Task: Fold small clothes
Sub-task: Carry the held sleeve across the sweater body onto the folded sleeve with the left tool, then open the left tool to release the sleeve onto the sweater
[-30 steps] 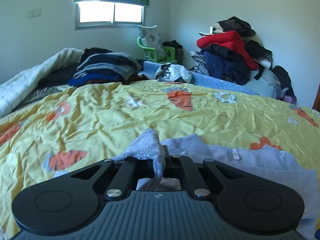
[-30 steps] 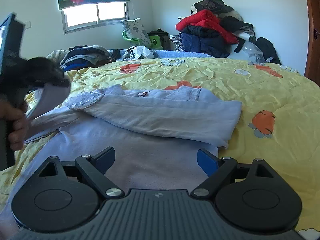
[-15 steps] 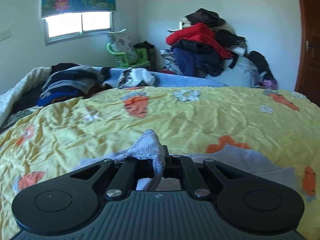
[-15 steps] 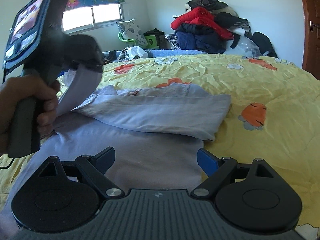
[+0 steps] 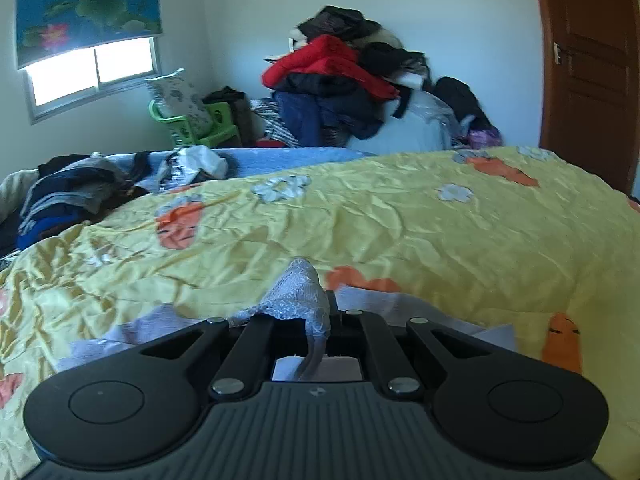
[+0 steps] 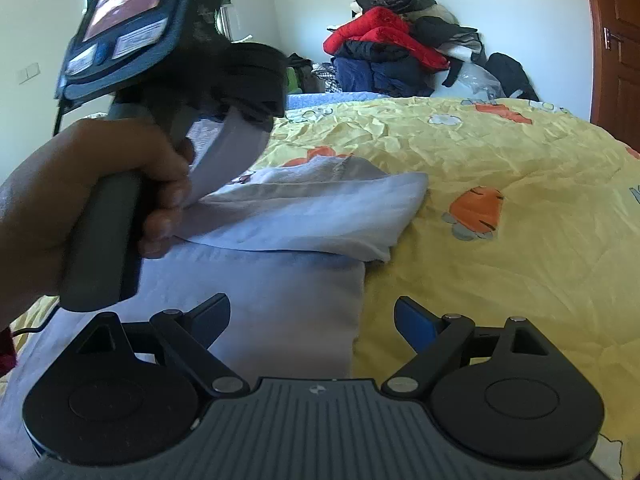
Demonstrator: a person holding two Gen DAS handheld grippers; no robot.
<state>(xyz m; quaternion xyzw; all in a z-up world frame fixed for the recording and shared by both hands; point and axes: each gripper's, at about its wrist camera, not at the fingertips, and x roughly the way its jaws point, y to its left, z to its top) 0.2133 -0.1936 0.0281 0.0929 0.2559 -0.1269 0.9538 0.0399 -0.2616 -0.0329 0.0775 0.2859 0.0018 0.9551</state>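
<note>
A pale lavender garment [image 6: 288,300] lies on the yellow carrot-print bedspread [image 6: 500,184], its far part folded over into a thick band [image 6: 320,216]. My left gripper [image 5: 316,316] is shut on the garment's lace-trimmed sleeve cuff [image 5: 296,292] and holds it lifted. In the right wrist view the left gripper [image 6: 240,92] hangs above the garment's left side with the sleeve [image 6: 228,152] draping from it. My right gripper [image 6: 312,320] is open and empty, low over the garment's near right edge.
A tall heap of red and dark clothes [image 5: 344,88] stands against the far wall. Stacked dark clothes [image 5: 76,188] lie on the bed's far left. A green chair with a pillow [image 5: 188,116] is under the window. A brown door [image 5: 592,64] is at right.
My left gripper has carried the sleeve up and to the right across the garment; its view has swung right toward the door. My right gripper has stayed open near the garment's near edge.
</note>
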